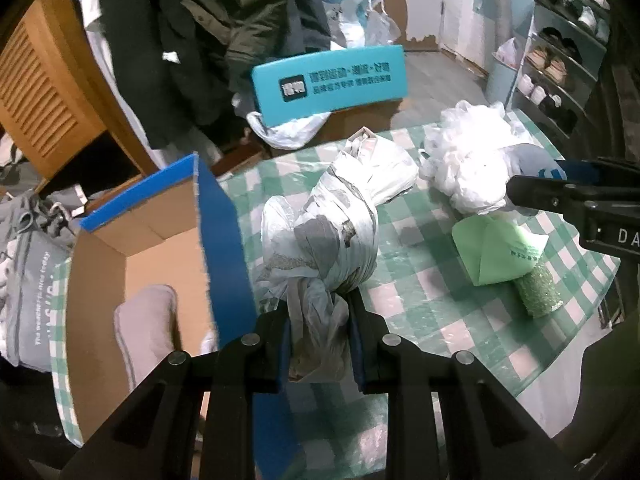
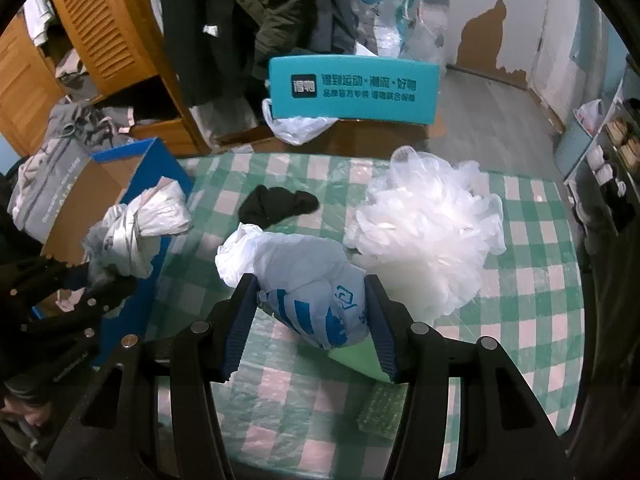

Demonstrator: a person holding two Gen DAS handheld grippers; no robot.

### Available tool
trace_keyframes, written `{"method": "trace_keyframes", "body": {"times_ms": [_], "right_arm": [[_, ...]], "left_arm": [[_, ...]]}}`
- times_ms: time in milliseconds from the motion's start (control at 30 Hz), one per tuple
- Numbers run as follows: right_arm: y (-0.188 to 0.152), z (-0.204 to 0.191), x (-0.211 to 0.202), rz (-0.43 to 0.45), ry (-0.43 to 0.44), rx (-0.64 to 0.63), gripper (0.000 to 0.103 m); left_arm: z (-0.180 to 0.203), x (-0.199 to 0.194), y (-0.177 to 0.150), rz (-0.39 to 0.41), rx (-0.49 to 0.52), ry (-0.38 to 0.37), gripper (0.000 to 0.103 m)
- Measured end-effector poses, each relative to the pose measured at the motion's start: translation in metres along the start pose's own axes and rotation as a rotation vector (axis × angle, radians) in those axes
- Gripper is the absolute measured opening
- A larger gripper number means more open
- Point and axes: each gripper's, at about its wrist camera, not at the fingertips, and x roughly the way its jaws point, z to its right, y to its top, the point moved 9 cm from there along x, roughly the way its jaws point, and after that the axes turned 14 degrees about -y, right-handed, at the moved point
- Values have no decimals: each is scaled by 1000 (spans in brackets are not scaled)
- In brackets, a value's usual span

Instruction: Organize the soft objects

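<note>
A: What is gripped by the left gripper (image 1: 320, 320)?

B: The knotted tail of a white and grey bundle of plastic bags (image 1: 340, 216) is pinched between its narrowly closed jaws. The bundle is held beside the blue wall of the cardboard box (image 1: 224, 240), over the checked tablecloth (image 1: 440, 300). Whether its far end rests on the cloth cannot be told.

A: And the right gripper (image 2: 312, 312)?

B: A white bag with blue print (image 2: 312, 280) is seen between its jaws, which are spread fairly wide. Both pads appear to be pressed against the bag's sides, though firm contact is hard to confirm. The underside of the bag is hidden.

A: What is partly concealed?

B: A pale green packet (image 1: 496, 252) is seen plainly from the left wrist camera, but from the right wrist camera only a strip of it shows beneath the bag. The green bubble wrap roll (image 1: 540, 292) under it is half covered. In the box, a pale grey soft item (image 1: 144, 320) is cut off by the gripper frame.

A: Anything else on the cloth?

B: A heap of clear plastic gloves (image 2: 428, 232) lies just beside the printed bag, and a black sock (image 2: 276, 204) is seen behind it. The print on the teal box (image 2: 352, 92) beyond the table is blurred.
</note>
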Motion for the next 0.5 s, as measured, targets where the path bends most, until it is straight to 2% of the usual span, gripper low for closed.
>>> {"method": "trace_keyframes", "body": {"times_ms": [500], "right_arm": [[20, -41, -22, 54, 52, -41, 53]], "left_arm": [[-27, -31, -6, 55, -54, 27, 24]]}}
